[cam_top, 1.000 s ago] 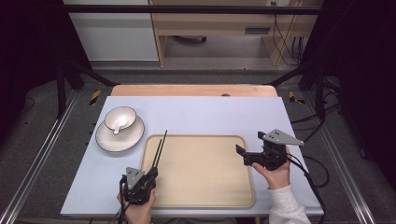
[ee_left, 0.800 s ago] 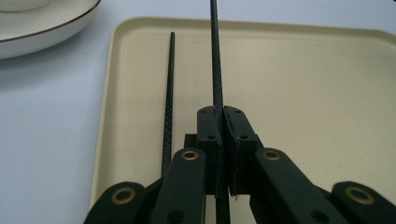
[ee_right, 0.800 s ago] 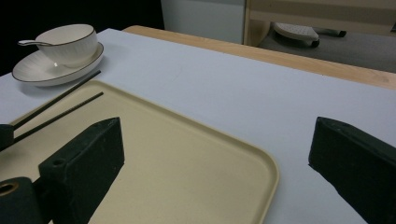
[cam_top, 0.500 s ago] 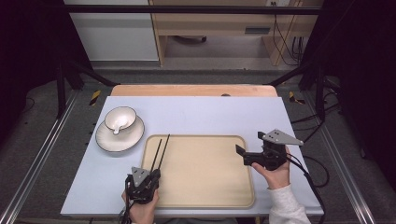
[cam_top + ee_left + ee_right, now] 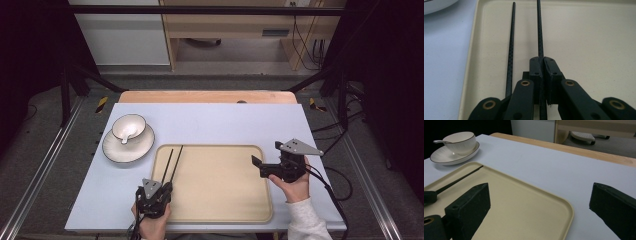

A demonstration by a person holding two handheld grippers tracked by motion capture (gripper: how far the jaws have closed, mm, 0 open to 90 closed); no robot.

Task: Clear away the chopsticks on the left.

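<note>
Over tray — left tongs pinch one chopstick; second loose.

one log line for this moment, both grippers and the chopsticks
left gripper: shut on one chopstick | other chopstick: lying on tray | right gripper: open, at tray's right edge, holding nothing

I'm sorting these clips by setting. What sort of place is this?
Probably a lab or recording workspace, not a dining room: a covered table inside a metal frame, cables on the floor behind, hand-held grippers over a tray.
</note>
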